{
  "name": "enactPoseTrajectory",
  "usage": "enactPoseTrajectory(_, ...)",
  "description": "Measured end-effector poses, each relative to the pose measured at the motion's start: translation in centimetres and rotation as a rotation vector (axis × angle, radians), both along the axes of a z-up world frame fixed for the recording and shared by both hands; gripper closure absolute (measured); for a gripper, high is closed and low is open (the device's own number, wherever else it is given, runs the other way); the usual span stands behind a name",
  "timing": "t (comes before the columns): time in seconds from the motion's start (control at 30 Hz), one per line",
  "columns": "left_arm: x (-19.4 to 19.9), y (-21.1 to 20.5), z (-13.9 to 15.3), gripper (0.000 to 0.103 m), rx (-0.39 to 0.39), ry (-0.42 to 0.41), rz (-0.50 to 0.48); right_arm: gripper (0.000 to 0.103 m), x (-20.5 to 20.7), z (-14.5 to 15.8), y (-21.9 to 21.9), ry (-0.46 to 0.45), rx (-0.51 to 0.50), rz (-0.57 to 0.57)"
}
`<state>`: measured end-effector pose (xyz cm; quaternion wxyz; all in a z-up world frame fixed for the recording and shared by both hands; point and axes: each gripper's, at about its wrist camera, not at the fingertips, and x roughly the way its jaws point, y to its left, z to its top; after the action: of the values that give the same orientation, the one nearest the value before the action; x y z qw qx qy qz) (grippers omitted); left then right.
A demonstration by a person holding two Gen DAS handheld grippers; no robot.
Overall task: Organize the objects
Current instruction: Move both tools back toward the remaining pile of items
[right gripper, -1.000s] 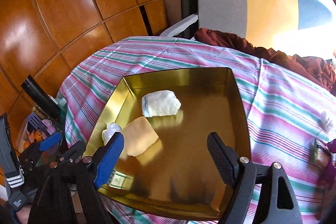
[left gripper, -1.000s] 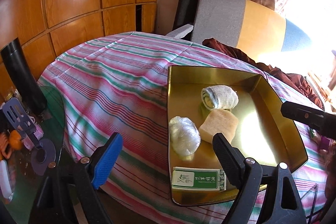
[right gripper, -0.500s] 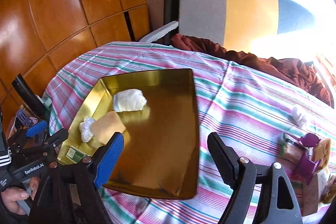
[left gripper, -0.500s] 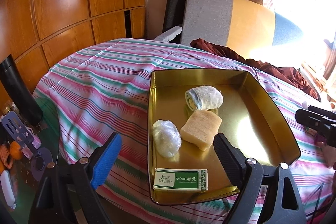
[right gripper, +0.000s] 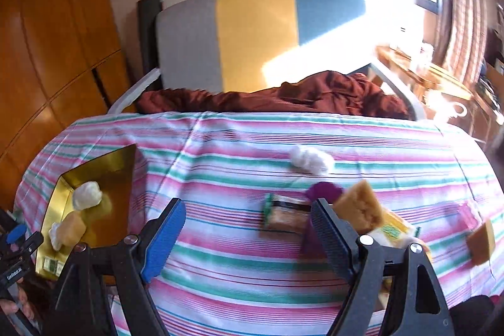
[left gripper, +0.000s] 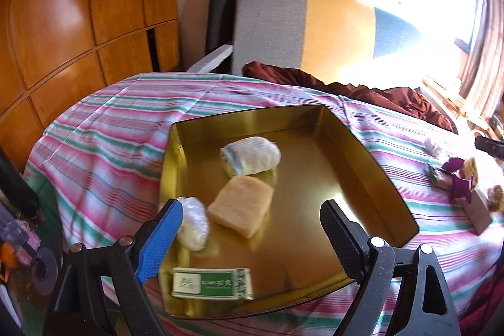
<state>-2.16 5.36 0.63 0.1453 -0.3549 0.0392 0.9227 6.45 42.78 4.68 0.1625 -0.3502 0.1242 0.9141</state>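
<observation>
Right tool (right gripper: 249,232) has swung rightward off the gold tray (left gripper: 371,166) toward the loose pile on the striped counter (right gripper: 239,270); both tools gape, empty. Nearest, one tan sponge (right gripper: 359,210): light, soft, best pinched across its flat faces. Tray holds four items; the pile is blurred, uncounted.

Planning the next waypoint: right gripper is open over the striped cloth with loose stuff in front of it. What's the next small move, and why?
Probably ease the right gripper forward and down onto the small packet lying just ahead between its fingers. Its jaws are open and empty, the gold tray already holds four items, and the packet, sponge and cotton ball sit outside it on the cloth.
</observation>
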Motion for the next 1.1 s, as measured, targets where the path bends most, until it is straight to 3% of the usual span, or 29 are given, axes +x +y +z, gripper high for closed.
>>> enactPoseTrajectory(0.27, 0.6, 5.1, 1.0, 0.013, 0.001, 0.016, -0.131, 0.018, 8.4, -0.4, 12.9, 0.123, -0.156, -0.448)
enactPoseTrajectory(0.4, 1.2, 8.0, 1.1, 0.013, -0.003, 0.014, -0.205, 0.018, 11.2, -3.7, 16.6, 0.174, -0.28, -0.583)
enactPoseTrajectory(0.47, 1.7, 9.6, 1.1, 0.013, -0.01, 0.011, -0.243, 0.017, 12.1, -6.0, 17.8, 0.163, -0.417, -0.621)
enactPoseTrajectory(0.5, 1.9, 10.5, 1.0, 0.013, -0.012, 0.006, -0.264, 0.017, 12.5, -6.3, 18.2, 0.193, -0.465, -0.618)
enactPoseTrajectory(0.57, 2.6, 12.1, 0.9, 0.013, -0.016, 0.002, -0.302, 0.016, 13.3, -5.7, 18.0, 0.233, -0.432, -0.632)
enactPoseTrajectory(0.8, 4.6, 17.0, 0.3, 0.013, -0.024, -0.028, -0.422, 0.016, 11.4, -6.5, 17.7, 0.146, -0.451, -0.568)
enactPoseTrajectory(1.1, 5.9, 21.5, -1.3, 0.013, -0.042, -0.087, -0.519, 0.016, 11.3, -7.3, 17.9, 0.118, -0.484, -0.577)
